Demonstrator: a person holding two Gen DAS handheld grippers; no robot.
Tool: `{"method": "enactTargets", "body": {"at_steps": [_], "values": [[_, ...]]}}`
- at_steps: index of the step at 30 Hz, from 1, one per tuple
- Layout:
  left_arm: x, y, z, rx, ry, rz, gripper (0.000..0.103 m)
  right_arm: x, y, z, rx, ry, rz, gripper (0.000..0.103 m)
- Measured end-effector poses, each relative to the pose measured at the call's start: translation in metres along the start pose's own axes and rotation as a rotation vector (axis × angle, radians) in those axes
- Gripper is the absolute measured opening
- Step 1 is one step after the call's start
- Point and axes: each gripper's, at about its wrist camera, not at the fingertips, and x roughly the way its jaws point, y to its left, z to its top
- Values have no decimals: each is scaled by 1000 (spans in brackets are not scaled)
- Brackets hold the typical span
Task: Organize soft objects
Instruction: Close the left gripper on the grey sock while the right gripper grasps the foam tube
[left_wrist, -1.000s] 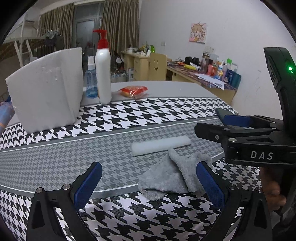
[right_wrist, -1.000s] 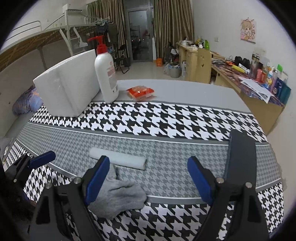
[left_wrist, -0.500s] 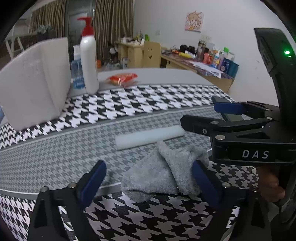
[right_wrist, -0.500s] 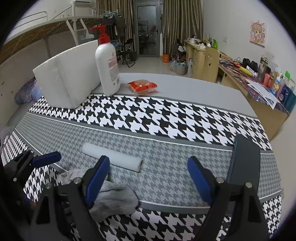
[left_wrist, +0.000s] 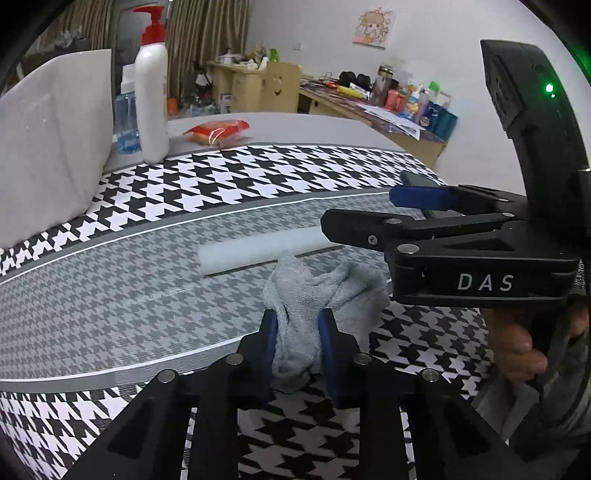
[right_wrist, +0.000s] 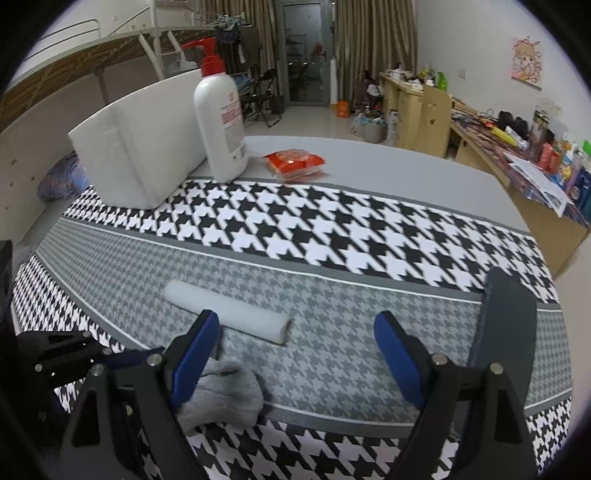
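Left gripper (left_wrist: 295, 325) has just closed its jaws on the grey cloth (left_wrist: 325, 291); both blue pads press a bunched fold of it, the rest of the cloth spilling out beyond the fingertips onto the houndstooth-patterned surface (left_wrist: 122, 280)

Landmark: white foam roll (left_wrist: 258, 249), lying flat on the grey-checked band of the surface. The cloth sits just on the near side of the roll, one corner touching or almost touching it; cannot tell which

Right gripper (right_wrist: 295, 332) stands wide, nothing between its pads, hovering over the near end of the roll. A dark grey flat thing (right_wrist: 508, 325) lies well to the right of the roll

Beyond the roll, on the far part of the surface: white foam block (right_wrist: 136, 147), white pump bottle (right_wrist: 221, 125) with red top just beside it, red snack packet (right_wrist: 295, 162) to the bottle's right

A hand (left_wrist: 517, 339) grips the right gripper's handle
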Motion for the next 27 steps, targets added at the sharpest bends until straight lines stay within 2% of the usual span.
{"method": "enactTargets", "body": {"at_steps": [15, 18, 20, 27], "values": [[-18, 35, -5, -35, 12, -2, 23, 10, 28, 0, -149, 28, 40, 89], [-21, 36, -7, -26, 15, -1, 23, 15, 33, -1, -182, 40, 41, 81], [-21, 36, -7, -25, 15, -3, 23, 23, 34, -1, -195, 68, 27, 69], [-21, 37, -7, -28, 22, -10, 23, 32, 34, -1, -227, 99, 37, 66]]}}
